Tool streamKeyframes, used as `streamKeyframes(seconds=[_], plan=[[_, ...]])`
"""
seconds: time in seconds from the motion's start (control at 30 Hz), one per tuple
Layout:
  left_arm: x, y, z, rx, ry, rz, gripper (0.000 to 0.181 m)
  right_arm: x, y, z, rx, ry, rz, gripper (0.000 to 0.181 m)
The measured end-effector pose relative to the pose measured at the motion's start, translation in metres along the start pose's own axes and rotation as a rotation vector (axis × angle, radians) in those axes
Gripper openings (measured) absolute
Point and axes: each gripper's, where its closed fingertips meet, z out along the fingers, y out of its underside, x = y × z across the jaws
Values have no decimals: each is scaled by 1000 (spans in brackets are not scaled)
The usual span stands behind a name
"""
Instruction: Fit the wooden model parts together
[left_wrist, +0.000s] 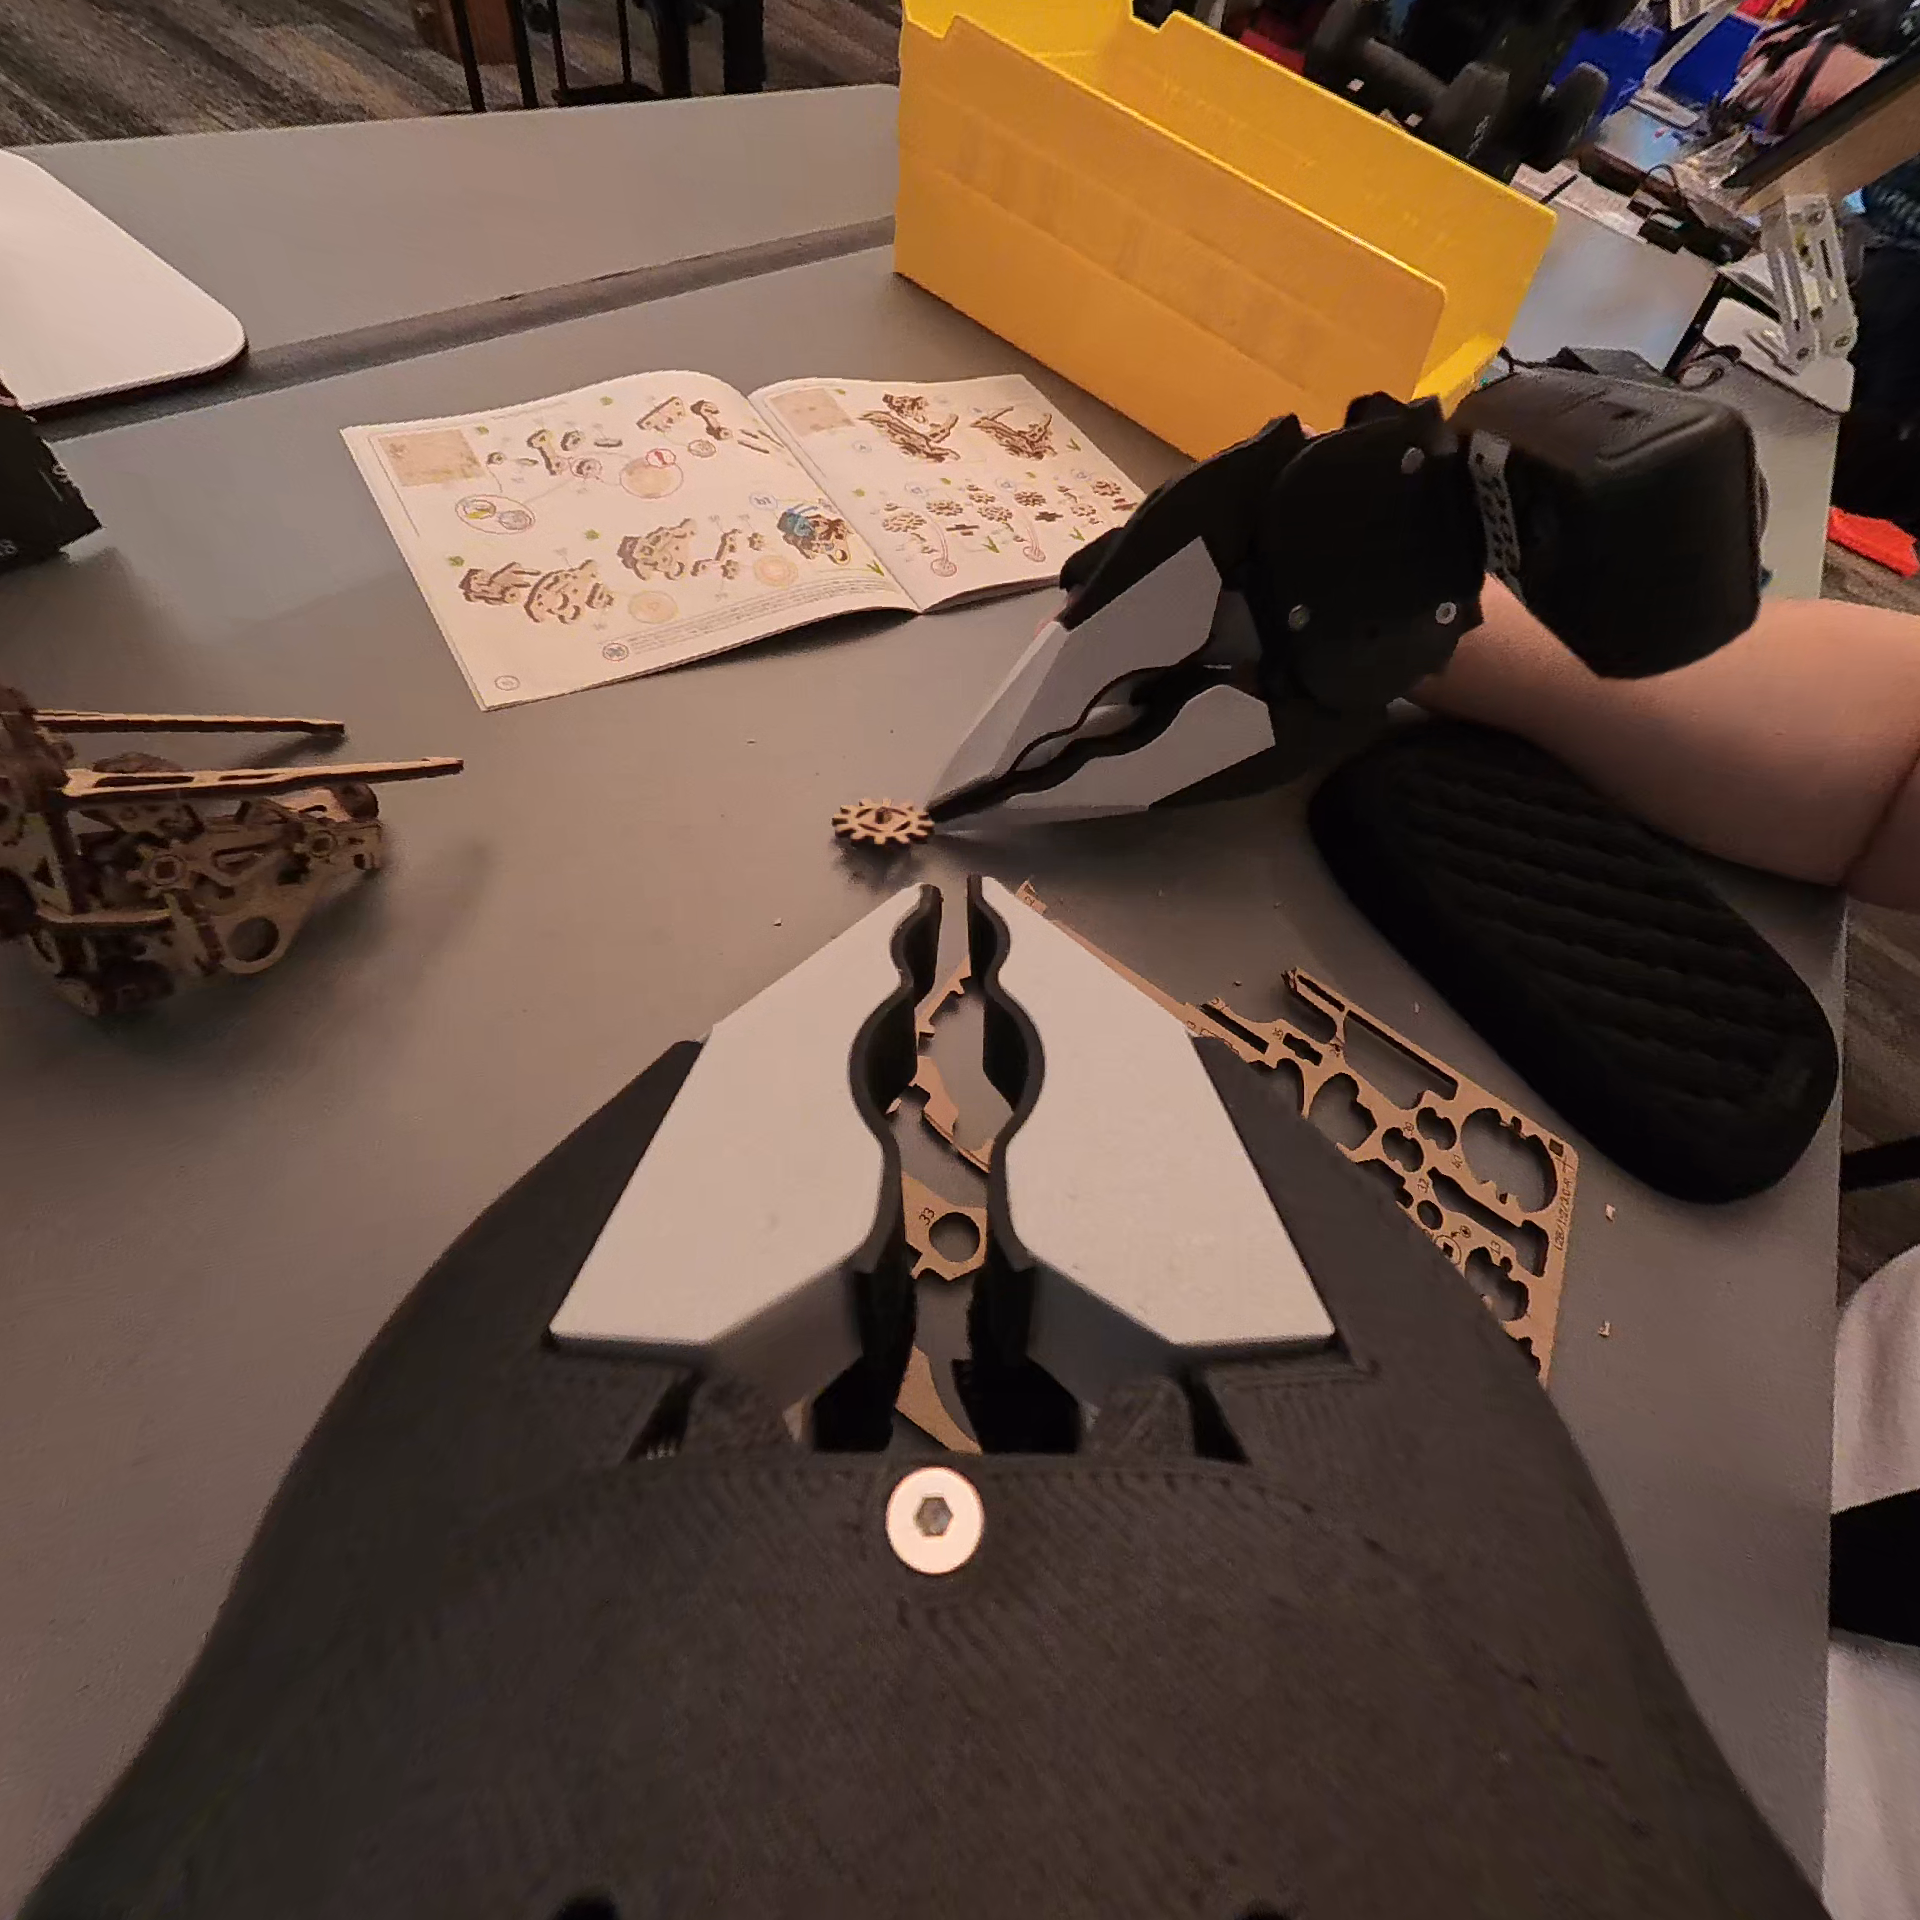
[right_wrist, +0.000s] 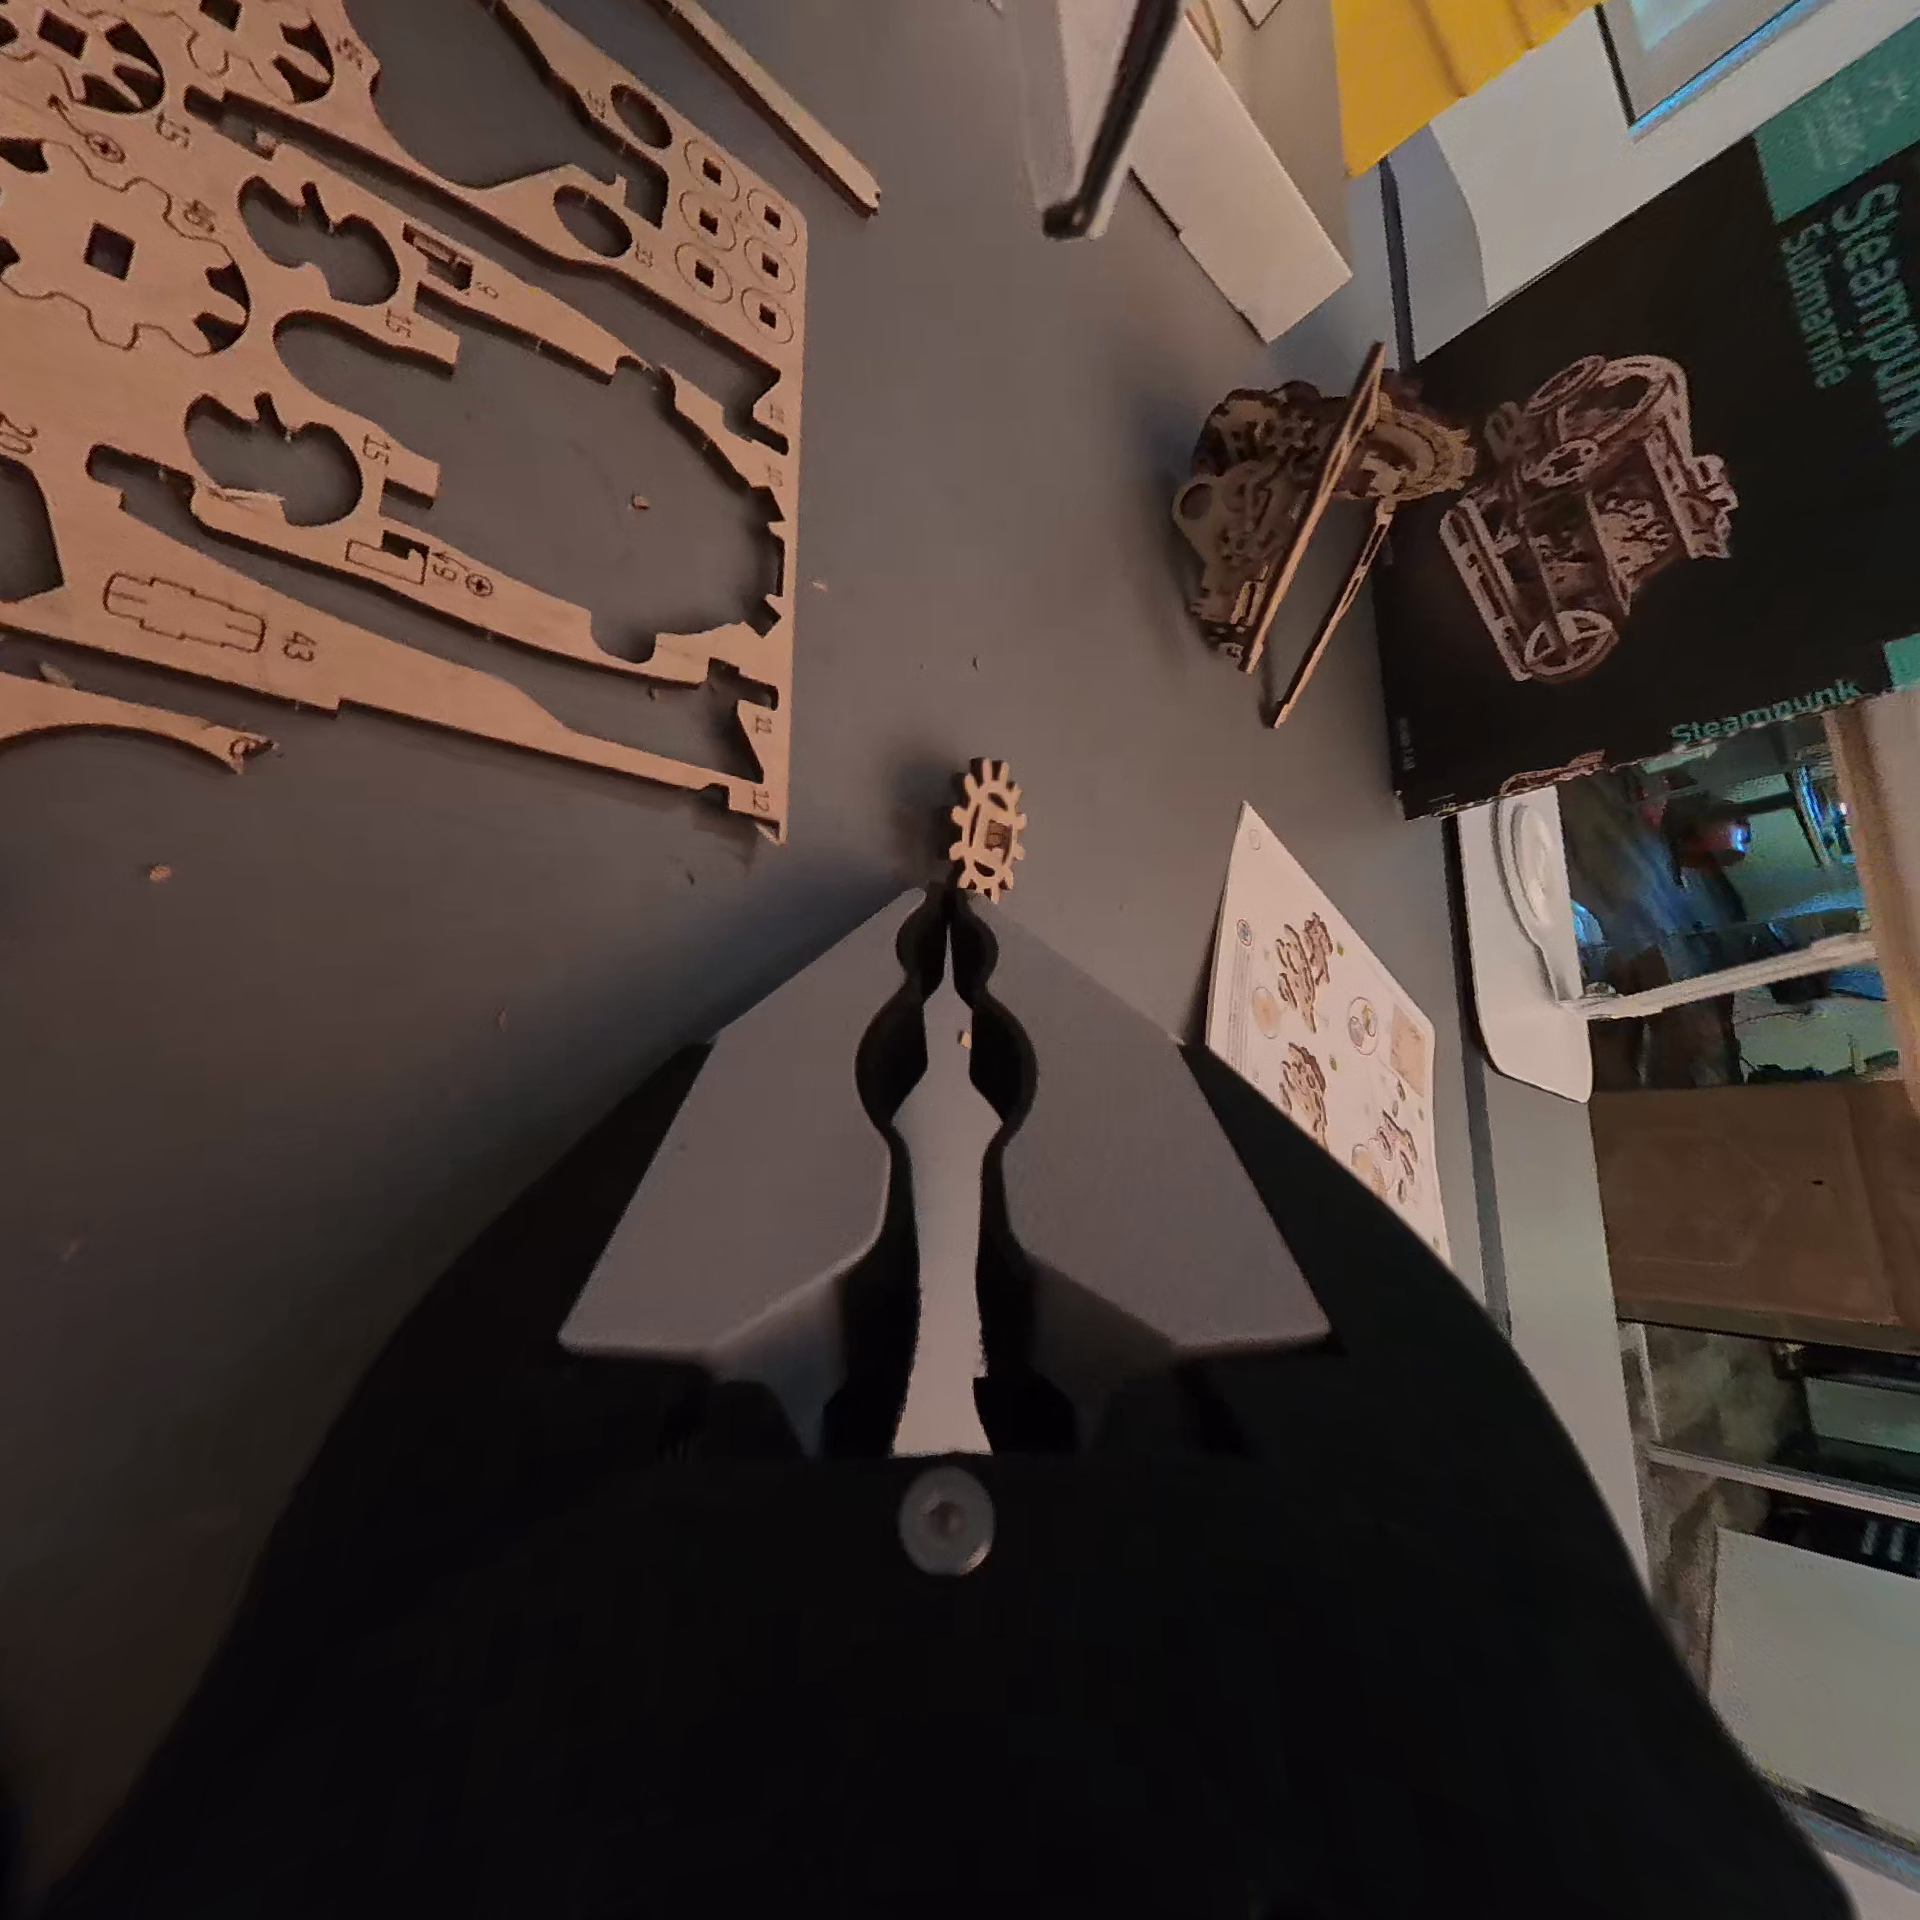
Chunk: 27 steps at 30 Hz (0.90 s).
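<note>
Wooden and small, a gear (left_wrist: 883, 823) lies on the grey worktop (left_wrist: 582, 935), between the two grippers. The right gripper (left_wrist: 935, 812) comes in from the right side, low and tilted down to the surface. Its jaws are pressed together at the tips, and the tips touch the edge of the gear (right_wrist: 988, 828); I cannot tell if they pinch it or only rest against it. In the right wrist view the gear seems to stand a little up from the surface, just beyond the right gripper (right_wrist: 951, 902).

The left gripper (left_wrist: 954, 891) hovers over a flat wooden parts sheet (left_wrist: 1455, 1132), with its jaws a narrow gap apart and nothing between them. The gear is just in front of its tips, not touching.

Far to the left stands the half-built wooden model (left_wrist: 177, 873), well apart from the gear. An open instruction booklet (left_wrist: 727, 520) lies behind the gear, and a yellow bin (left_wrist: 1164, 229) stands behind the booklet. A black padded rest (left_wrist: 1579, 987) lies under the person's forearm (left_wrist: 1704, 748).
</note>
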Motion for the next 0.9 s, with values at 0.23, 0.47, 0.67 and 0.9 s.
streamKeyframes(seconds=[0.23, 0.47, 0.67, 0.9], plan=[[1, -2, -1, 4, -9, 21, 3, 0, -6, -1, 21, 7, -10, 0], [1, -3, -3, 11, -2, 9, 3, 5, -2, -5, 41, 44, 53, 5], [4, -6, -5, 19, 7, 4, 3, 15, -3, -8, 87, 41, 233, 16], [3, -4, -5, 6, -2, 13, 3, 9, -9, -3, 89, 14, 206, 20]])
